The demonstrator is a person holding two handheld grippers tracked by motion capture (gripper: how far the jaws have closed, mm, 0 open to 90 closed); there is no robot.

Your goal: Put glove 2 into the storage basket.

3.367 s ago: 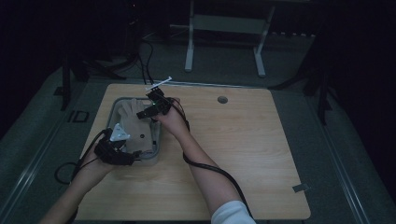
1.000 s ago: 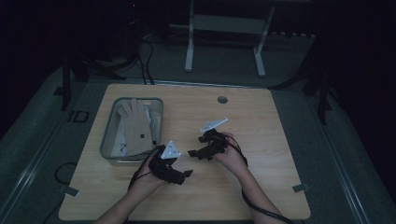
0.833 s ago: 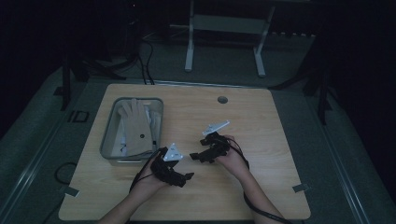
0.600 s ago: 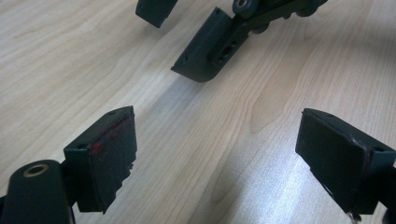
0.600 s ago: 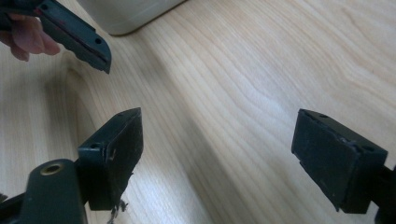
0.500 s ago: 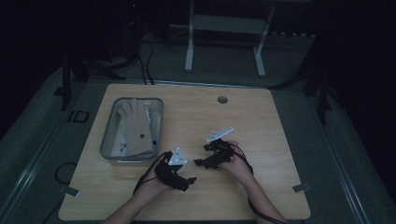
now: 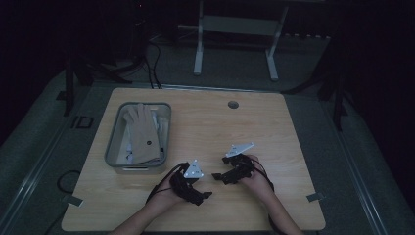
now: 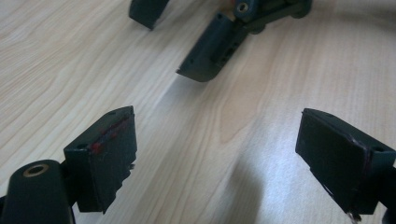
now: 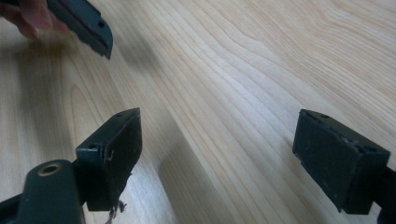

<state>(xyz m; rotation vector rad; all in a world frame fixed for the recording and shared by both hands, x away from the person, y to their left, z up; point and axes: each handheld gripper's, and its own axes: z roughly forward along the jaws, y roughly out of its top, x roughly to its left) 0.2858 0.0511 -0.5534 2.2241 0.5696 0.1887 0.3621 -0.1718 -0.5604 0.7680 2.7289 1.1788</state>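
Fingers (image 8: 107,154) apart over bare table (image 7: 293,127)

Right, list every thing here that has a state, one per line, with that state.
Left gripper: jaws open, nothing between them, low over the bare table.
Right gripper: jaws open, empty, low over the wood.
Tray: no lid, holding items, at the table's left.
Glove: beige, lying flat in the tray, fingers pointing to the far end.
Hole in the table: uncovered, nothing through it.
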